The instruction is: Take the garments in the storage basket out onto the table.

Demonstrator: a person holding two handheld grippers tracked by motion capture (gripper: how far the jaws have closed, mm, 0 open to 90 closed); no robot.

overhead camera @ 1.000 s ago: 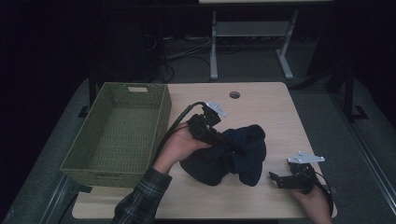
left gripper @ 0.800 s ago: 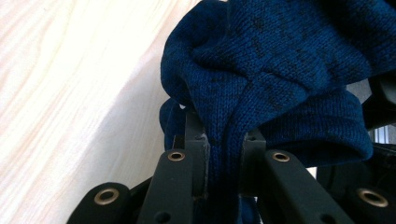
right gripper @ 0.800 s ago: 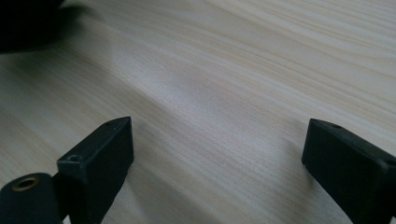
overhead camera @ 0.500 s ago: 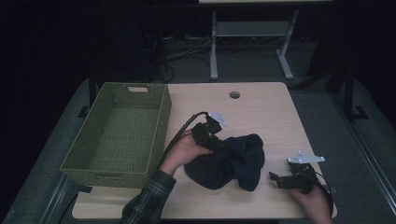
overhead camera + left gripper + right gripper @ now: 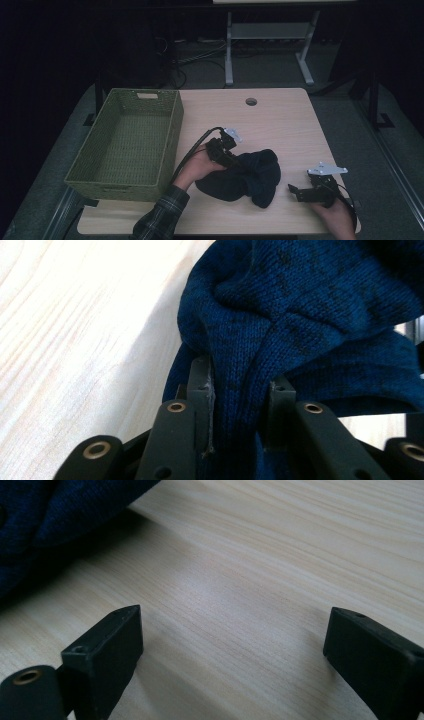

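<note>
One blue knit garment [image 5: 240,177], one green basket [image 5: 125,145], two grippers.
Left gripper [image 5: 239,390] narrowly pinches a garment fold, jaws just easing apart; right gripper [image 5: 232,645] gapes wide, empty.

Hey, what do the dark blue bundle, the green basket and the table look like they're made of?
Dark blue bundle: knitted fabric, probably wool or acrylic; the stitch rows show up close, matte and soft. Green basket: woven, maybe paper cord or plastic wicker; fine ribbed weave on its walls. Table: light wood or wood-look laminate, smooth with a slight sheen and straight grain lines.
</note>
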